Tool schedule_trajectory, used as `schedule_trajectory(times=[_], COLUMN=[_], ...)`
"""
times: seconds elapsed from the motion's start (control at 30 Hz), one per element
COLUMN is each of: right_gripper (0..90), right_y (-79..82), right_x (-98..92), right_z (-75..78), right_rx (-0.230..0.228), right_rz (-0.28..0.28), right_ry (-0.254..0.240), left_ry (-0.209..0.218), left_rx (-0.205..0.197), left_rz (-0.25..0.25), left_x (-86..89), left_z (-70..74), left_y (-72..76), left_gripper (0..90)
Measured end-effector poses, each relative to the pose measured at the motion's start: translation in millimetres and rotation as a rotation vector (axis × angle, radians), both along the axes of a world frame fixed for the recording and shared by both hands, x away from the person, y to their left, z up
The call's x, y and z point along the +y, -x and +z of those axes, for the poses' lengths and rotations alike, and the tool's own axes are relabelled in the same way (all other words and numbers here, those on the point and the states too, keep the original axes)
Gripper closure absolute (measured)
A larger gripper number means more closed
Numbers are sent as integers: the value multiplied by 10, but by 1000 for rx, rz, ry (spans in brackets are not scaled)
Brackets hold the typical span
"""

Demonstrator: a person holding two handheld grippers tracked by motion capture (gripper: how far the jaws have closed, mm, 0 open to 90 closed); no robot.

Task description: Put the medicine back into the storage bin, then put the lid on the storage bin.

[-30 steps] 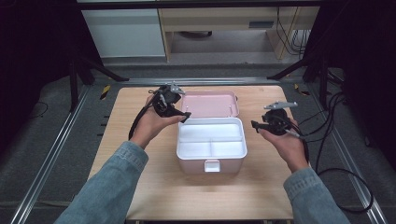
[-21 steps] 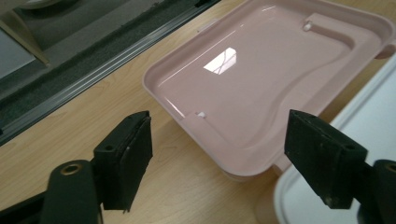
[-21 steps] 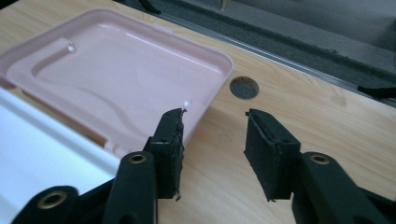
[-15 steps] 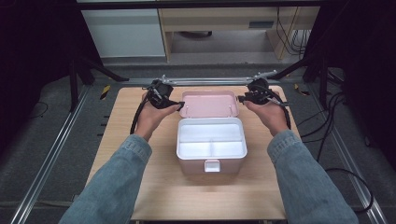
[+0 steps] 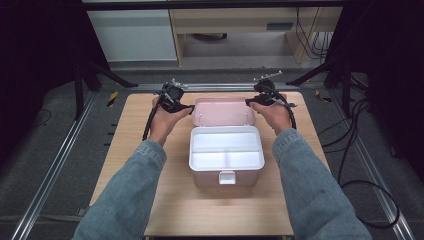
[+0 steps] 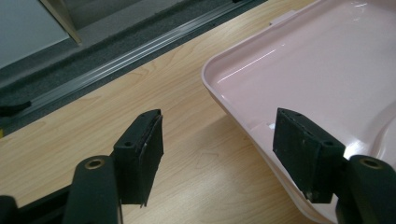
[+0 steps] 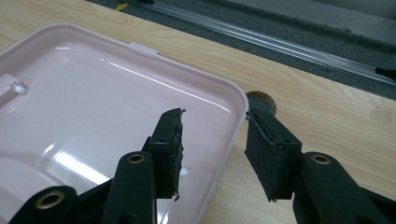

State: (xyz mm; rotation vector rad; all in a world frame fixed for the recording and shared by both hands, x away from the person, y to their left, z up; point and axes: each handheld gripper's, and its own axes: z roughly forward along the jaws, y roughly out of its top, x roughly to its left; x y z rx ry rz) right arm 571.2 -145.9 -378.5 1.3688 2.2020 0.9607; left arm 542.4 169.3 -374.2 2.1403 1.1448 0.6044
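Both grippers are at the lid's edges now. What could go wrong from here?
1. The left gripper and right gripper are open, each straddling an edge of the pink lid; uneven closing may twist it.
2. The rim is thin and glossy, so pads may slip.
3. Lifting could drag the white box.

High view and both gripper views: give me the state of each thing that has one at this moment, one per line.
Box: open, both white compartments empty, front latch undone.
Pink lid: folded back flat on the table behind the box, inner side up.
Left gripper: open, jaws astride the lid's edge, not clamped.
Right gripper: open, jaws astride the lid's opposite edge, not clamped.
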Motion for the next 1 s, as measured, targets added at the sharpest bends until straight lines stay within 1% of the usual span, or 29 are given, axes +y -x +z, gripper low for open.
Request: schedule_trajectory(times=[0.1, 0.17, 0.27, 0.37, 0.43, 0.47, 0.57, 0.63, 0.8, 0.83, 1.0], right_gripper=[559, 560, 553, 553, 554, 554, 558, 562, 587, 595, 628], right_y=[-25, -32, -42, -57, -74, -79, -97, -108, -139, -144, -168], right_x=[24, 25, 18, 16, 14, 11, 3, 4, -1, 1, 18], right_z=[-22, -30, -38, -59, -100, -112, -143, -156, -214, -223, -262], right_rx=[1, 3, 10, 16, 30, 33, 41, 42, 60, 64, 74], right_rz=[-8, -11, -21, -27, -34, -36, -45, -48, -62, -63, -81], right_ry=[-3, -5, -11, -2, 19, 20, 24, 29, 30, 29, 36], left_ry=[-13, -14, -5, -9, -4, -7, -9, -17, -11, -14, -3], left_rx=[-1, -3, -5, -3, 5, 5, 9, 11, 8, 13, 26], left_rz=[-8, -2, -1, -1, -4, -5, 4, 13, 27, 32, 43], left_x=[-24, -30, -58, -96, -121, -128, -140, -137, -131, -128, -129], left_z=[-15, -20, -38, -53, -81, -91, -127, -142, -169, -177, -220], left_y=[-8, -13, -24, -39, -57, -64, -91, -105, -132, -139, -171], left_gripper=[344, 351, 356, 362, 377, 377, 385, 395, 429, 431, 471])
